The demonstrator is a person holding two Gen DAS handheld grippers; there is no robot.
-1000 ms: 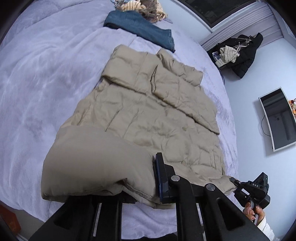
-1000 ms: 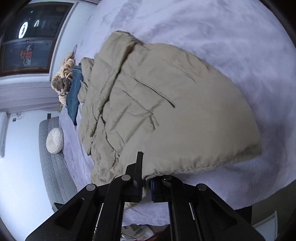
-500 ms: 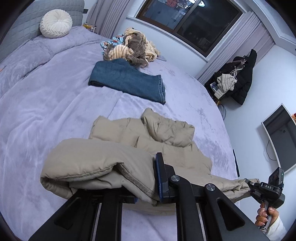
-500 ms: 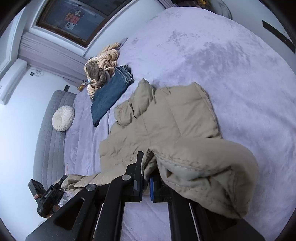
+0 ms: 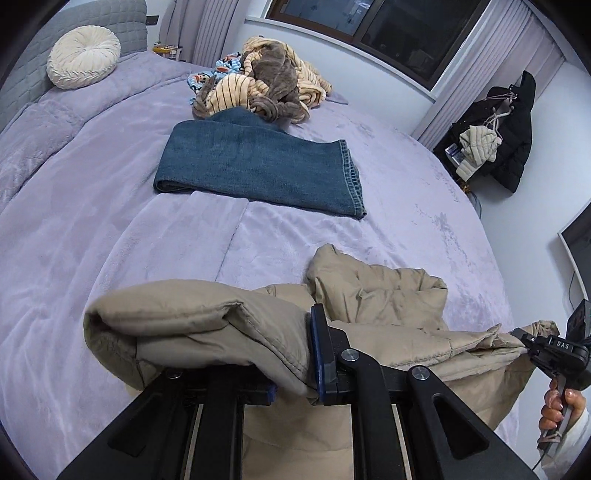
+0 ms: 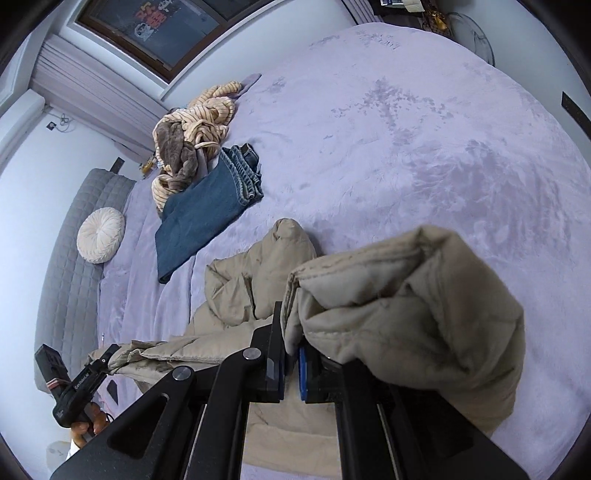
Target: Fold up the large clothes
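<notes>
Both tongs, left tongs [image 5: 291, 354] and right tongs [image 6: 291, 363], clamp the beige jacket's [image 5: 376, 295] hem.

Lavender bed [image 5: 110, 206], grey headboard [image 5: 110, 22], dark window [image 5: 388, 29], white walls.

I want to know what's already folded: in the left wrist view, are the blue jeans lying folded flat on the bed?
Yes, the blue jeans lie folded into a flat rectangle on the purple bed.
</notes>
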